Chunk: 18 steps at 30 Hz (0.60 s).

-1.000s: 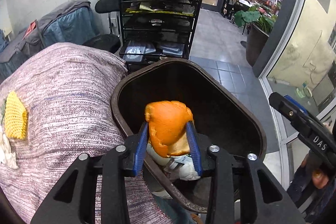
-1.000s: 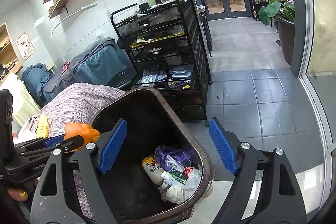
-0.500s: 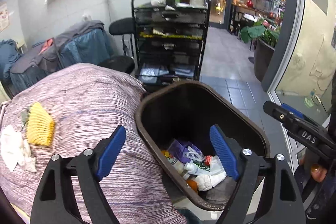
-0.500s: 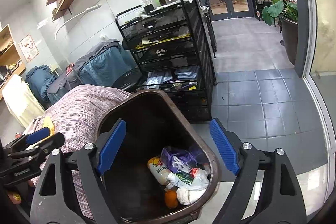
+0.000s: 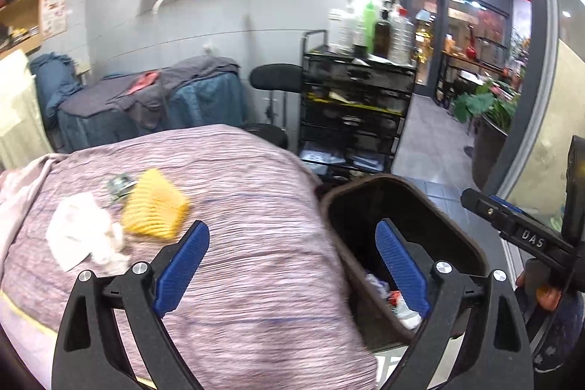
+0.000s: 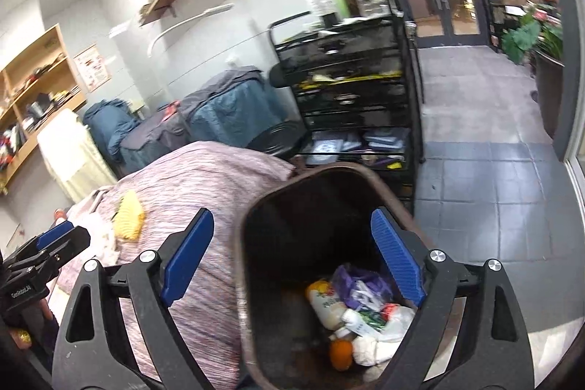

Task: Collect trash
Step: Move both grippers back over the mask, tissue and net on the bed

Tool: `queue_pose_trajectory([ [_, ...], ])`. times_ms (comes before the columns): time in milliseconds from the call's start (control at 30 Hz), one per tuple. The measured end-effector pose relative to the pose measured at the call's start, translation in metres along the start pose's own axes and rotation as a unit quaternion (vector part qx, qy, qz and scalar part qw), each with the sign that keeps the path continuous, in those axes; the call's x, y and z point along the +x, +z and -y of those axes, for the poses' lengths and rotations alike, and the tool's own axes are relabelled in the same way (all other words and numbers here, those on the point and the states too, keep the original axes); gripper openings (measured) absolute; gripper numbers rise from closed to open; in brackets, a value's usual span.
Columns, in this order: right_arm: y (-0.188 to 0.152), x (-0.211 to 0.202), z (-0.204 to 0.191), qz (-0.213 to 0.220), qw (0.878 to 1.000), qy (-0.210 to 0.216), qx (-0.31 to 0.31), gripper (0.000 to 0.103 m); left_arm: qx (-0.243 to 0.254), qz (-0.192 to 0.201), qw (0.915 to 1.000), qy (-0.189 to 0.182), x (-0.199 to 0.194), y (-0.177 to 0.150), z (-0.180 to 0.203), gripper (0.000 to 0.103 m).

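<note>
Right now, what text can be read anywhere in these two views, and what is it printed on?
"DAS": on the right gripper, seen from the left wrist view.
"GenRobot.AI", partly legible: on the left gripper, seen from the right wrist view.
Wall poster: too blurred to read.
Bottle in the trash bin: label too blurred.
Cart bottles: labels unreadable.
</note>
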State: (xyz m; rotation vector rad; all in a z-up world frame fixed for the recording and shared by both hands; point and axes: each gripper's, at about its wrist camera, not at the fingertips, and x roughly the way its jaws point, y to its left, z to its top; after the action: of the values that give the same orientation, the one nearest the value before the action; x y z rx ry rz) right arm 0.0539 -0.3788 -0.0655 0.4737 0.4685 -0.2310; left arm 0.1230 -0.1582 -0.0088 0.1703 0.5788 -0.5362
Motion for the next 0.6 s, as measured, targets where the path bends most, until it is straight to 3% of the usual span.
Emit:
queue_pose_trajectory([
  [300,-0.005,0.020,-0.064,-0.029,0.996,0.063,-0.048,0.092,-0.054,-0.001,0.9971,0.053,-0.021,-0.017,-0.070,0.092],
  [600,-0.020,0.051,-0.146,-0.096,0.979,0.145,-0.105,0.092,-0.121,-0.016,0.9860,0.114,-0.041,-0.047,-0.163,0.093],
])
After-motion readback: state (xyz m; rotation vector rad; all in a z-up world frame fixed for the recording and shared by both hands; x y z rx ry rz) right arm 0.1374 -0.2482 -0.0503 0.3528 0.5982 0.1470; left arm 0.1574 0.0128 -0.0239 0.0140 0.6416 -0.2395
